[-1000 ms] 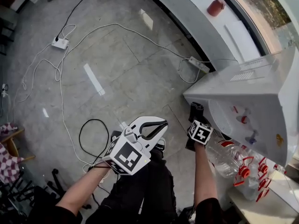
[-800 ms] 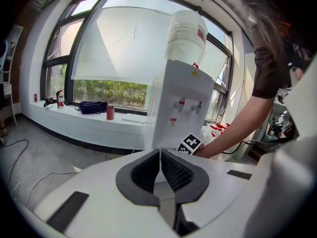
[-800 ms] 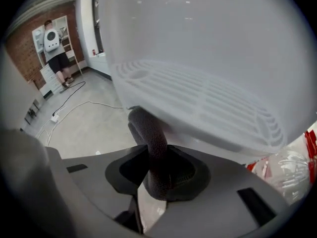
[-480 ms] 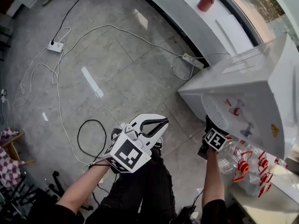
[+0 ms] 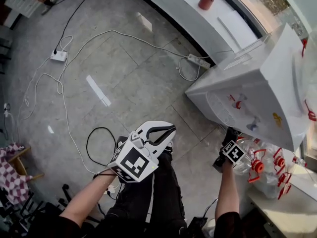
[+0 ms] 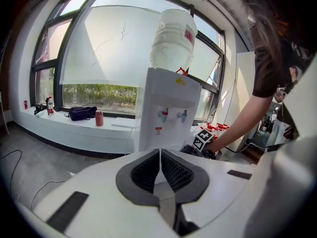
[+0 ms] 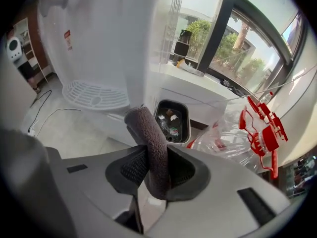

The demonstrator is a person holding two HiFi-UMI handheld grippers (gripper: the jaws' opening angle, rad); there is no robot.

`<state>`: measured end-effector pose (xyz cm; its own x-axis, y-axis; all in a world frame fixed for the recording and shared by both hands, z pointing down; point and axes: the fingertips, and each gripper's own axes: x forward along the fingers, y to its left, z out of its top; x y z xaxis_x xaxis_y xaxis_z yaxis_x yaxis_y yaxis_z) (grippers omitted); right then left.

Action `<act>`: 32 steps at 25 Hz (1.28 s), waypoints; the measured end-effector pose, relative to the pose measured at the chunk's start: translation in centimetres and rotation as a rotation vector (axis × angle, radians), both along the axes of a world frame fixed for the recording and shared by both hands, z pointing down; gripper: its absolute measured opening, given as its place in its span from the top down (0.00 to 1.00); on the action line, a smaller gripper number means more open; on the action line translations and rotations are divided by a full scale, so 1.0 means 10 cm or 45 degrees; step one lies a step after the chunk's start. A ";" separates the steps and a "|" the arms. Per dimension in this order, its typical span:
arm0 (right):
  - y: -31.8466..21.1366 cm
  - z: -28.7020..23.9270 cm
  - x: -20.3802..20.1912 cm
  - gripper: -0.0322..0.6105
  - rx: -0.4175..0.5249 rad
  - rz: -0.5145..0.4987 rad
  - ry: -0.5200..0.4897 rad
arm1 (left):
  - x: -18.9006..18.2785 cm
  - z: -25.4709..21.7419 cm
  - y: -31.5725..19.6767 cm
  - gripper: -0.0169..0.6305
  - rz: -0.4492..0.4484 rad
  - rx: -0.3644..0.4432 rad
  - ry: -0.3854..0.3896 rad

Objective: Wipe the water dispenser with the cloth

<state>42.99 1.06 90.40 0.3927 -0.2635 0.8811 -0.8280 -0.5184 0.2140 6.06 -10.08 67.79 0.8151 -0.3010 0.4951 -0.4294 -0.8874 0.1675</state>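
The white water dispenser (image 5: 257, 83) stands at the right, its drip tray (image 5: 221, 110) and red and blue taps facing me. My right gripper (image 5: 229, 138) is low at the dispenser's front corner, below the tray, shut on a dark grey cloth (image 7: 151, 148) that sticks up between its pads. That view shows the dispenser's body (image 7: 104, 33) and drip tray (image 7: 96, 95) close ahead. My left gripper (image 5: 170, 129) hovers over the floor, apart from the dispenser, shut and holding nothing. From the left gripper view the dispenser (image 6: 168, 108) carries a water bottle (image 6: 172, 38) on top.
Empty clear bottles with red handles (image 5: 265, 165) lie right of my right gripper. A small bin with rubbish (image 7: 172, 120) sits beside the dispenser. Power strips (image 5: 59, 56) and white cables cross the floor; a black cable loop (image 5: 94, 138) lies near my feet. A red cup (image 5: 205, 0) stands on the window ledge.
My right gripper with the cloth has moved right and lower along the dispenser's front, toward the bottles. The left gripper has stayed put, still shut.
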 end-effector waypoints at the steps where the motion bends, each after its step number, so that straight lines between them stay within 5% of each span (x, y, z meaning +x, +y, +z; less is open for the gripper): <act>1: 0.04 -0.08 -0.02 0.78 -0.001 0.001 0.001 | -0.01 -0.06 0.03 0.94 0.005 -0.002 0.000; 11: 0.07 -1.32 -0.69 0.78 0.153 -0.203 -0.076 | -0.02 -1.15 0.10 0.94 0.104 0.047 0.044; 19: -0.18 -3.00 -1.59 0.78 0.519 -0.326 -0.291 | -0.35 -2.25 0.14 0.94 0.119 0.117 0.118; 32: 0.37 -4.95 -2.50 0.78 0.785 -0.453 -0.321 | -0.84 -3.06 1.16 0.94 0.197 0.075 0.199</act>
